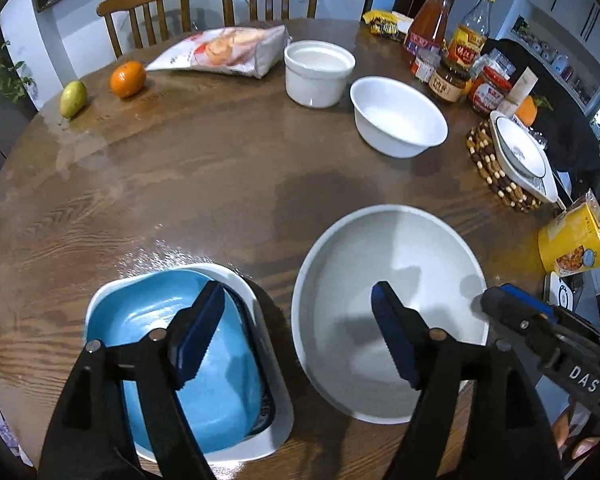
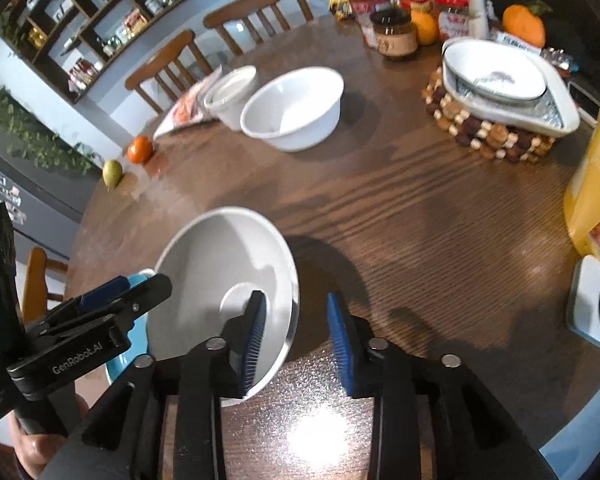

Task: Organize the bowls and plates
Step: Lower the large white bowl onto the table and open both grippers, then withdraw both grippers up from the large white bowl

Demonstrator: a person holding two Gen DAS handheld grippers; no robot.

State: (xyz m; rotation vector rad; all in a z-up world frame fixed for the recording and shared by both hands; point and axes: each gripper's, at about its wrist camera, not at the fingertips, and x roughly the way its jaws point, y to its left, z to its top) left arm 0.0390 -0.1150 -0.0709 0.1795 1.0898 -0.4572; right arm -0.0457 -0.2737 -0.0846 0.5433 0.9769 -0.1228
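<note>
The big grey bowl sits on the brown bench beside the blue plate, and the left gripper and right gripper both have wide-open, empty jaws.

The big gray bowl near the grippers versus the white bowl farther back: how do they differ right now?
The gray bowl is wider and shallower; the white bowl is smaller with steeper walls. The gray bowl sits between the right gripper's open fingers, one finger inside its rim; the white bowl stands untouched beside a white crock. Gray has a matte look, white is glossy. Both are round, empty and upright.
</note>
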